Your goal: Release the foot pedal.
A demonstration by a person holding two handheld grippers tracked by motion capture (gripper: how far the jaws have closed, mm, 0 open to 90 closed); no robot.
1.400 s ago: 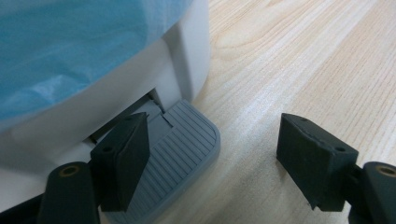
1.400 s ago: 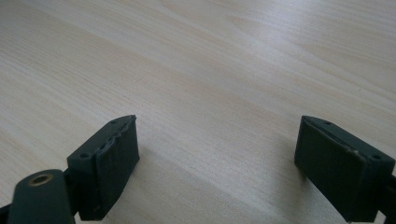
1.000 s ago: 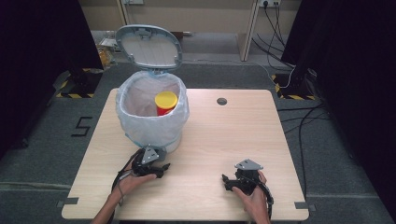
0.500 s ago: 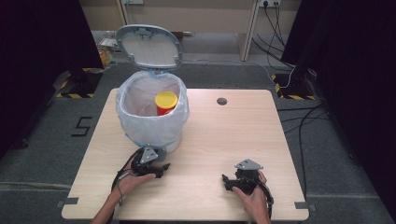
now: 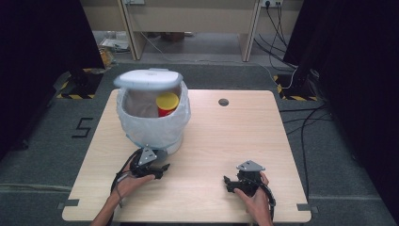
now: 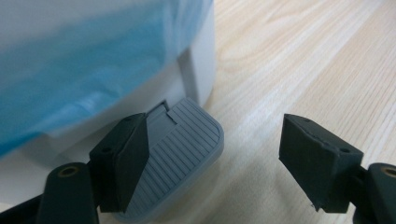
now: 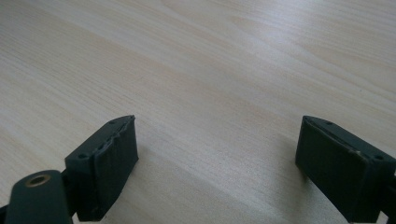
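Note:
A white pedal bin [image 5: 153,125] with a pale blue bag stands at the table's left. Its lid [image 5: 148,79] hangs low over the opening, and a yellow and red cup [image 5: 167,103] shows inside. My left gripper [image 5: 161,168] lies at the bin's foot, open. In the left gripper view the grey ribbed pedal [image 6: 187,140] sits by the left jaw, and the left gripper [image 6: 215,154] has only table between its jaws. My right gripper [image 5: 227,183] rests open on the table near the front right. The right gripper [image 7: 217,158] has bare wood between its jaws.
The wooden table [image 5: 226,136] has a round cable hole [image 5: 223,101] at the back. Cables and a desk frame lie on the floor beyond the table. The bin's white base [image 6: 198,70] stands close ahead of the left jaws.
The bin's lid has dropped from upright to nearly down over the opening. Both hands have stayed where they were.

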